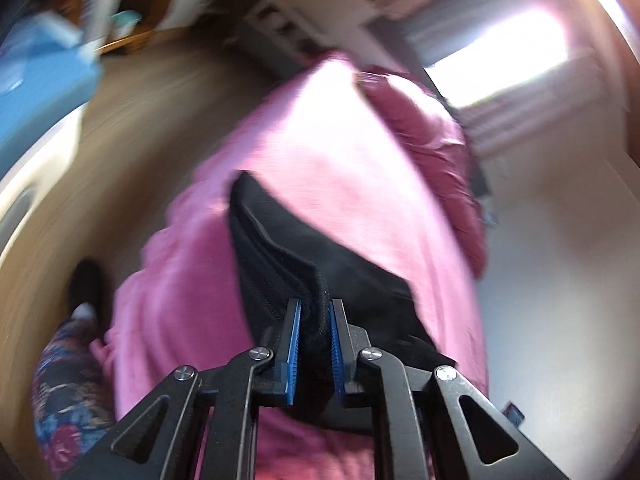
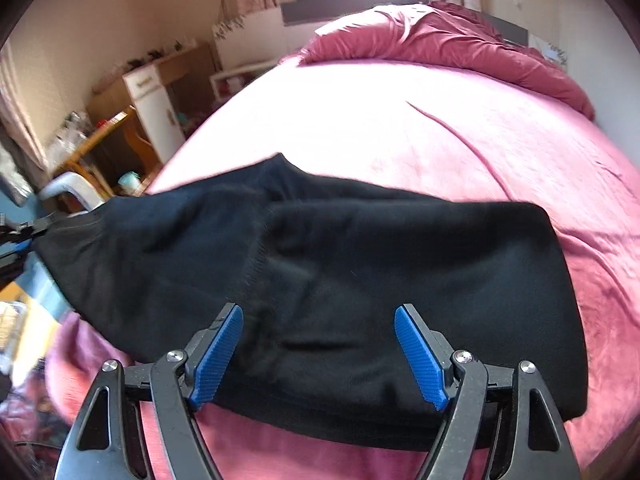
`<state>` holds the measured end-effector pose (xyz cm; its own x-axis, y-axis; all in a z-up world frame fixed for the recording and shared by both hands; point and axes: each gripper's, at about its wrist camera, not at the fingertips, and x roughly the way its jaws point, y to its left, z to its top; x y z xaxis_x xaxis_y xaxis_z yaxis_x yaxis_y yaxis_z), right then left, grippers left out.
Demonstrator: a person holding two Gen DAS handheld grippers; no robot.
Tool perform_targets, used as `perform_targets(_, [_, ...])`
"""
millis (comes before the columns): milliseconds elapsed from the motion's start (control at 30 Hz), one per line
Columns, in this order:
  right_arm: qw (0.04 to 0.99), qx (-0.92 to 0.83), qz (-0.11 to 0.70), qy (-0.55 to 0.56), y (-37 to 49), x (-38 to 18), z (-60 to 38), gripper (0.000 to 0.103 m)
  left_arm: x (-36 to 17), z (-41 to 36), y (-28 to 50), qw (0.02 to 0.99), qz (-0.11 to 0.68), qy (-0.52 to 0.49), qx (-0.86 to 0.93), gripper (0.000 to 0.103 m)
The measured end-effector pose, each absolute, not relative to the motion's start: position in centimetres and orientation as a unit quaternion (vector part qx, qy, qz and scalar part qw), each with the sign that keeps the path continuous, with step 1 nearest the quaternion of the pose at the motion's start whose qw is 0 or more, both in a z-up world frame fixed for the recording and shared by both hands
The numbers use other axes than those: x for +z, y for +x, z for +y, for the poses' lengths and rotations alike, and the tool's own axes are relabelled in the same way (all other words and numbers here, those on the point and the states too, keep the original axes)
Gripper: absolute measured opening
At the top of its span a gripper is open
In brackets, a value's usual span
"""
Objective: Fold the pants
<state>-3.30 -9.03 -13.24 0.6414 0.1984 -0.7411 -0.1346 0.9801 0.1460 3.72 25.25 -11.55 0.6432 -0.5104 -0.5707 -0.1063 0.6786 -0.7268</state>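
Black pants [image 2: 360, 280] lie across the near part of a bed with a pink cover [image 2: 400, 128]. In the left wrist view, which is blurred, my left gripper [image 1: 315, 308] is shut on a ribbed end of the black pants [image 1: 280, 264], and the fabric is bunched between its blue pads. That same gripper shows at the far left of the right wrist view, left gripper [image 2: 20, 240], with the pants' left end lifted off the bed. My right gripper [image 2: 319, 316] hangs open just over the pants' near part, its blue pads wide apart and holding nothing.
A crumpled dark-pink duvet [image 2: 460, 44] lies at the bed's far end. Left of the bed stand a wooden table [image 2: 100, 136], a white cabinet [image 2: 156, 108] and a white chair [image 2: 72, 188]. A person's patterned trouser leg and dark shoe [image 1: 86, 280] stand at the bed's left side.
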Motion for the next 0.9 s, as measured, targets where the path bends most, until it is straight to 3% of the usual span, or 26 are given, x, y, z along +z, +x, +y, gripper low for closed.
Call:
perform_targets(267, [0.88,0.241,0.405,0.066,-3.3,-10.4,-5.0,0.077,-8.4,18.4,5.7,0.823,0.41,-0.317,-0.232,0.013])
perform_targets(367, [0.842,0.299,0.415,0.169,-1.5,-9.6,-5.6,0.075,-7.5,16.1,6.1,0.833,0.413,-0.271,-0.251,0.013])
perform_targets(500, [0.818,0.342,0.412,0.212,1.2,-7.5,-5.9,0.074,-6.9,13.3,5.8,0.838,0.415,-0.218,-0.279,0.012])
perform_targets(767, [0.769,0.382,0.496,0.129,8.3,-6.8,0.2,0.066,-7.2,8.8,5.1,0.831,0.42,-0.158,-0.329,0.012])
perform_targets(833, [0.754,0.376,0.531,0.09,9.6,-8.0,1.9,0.053,-7.2,8.1,4.9,0.831,0.42,-0.148,-0.334,0.012])
perform_targets(900, [0.753,0.362,0.548,0.047,9.5,-9.3,2.9,0.014,-7.1,7.6,5.1,0.831,0.419,-0.137,-0.338,0.012])
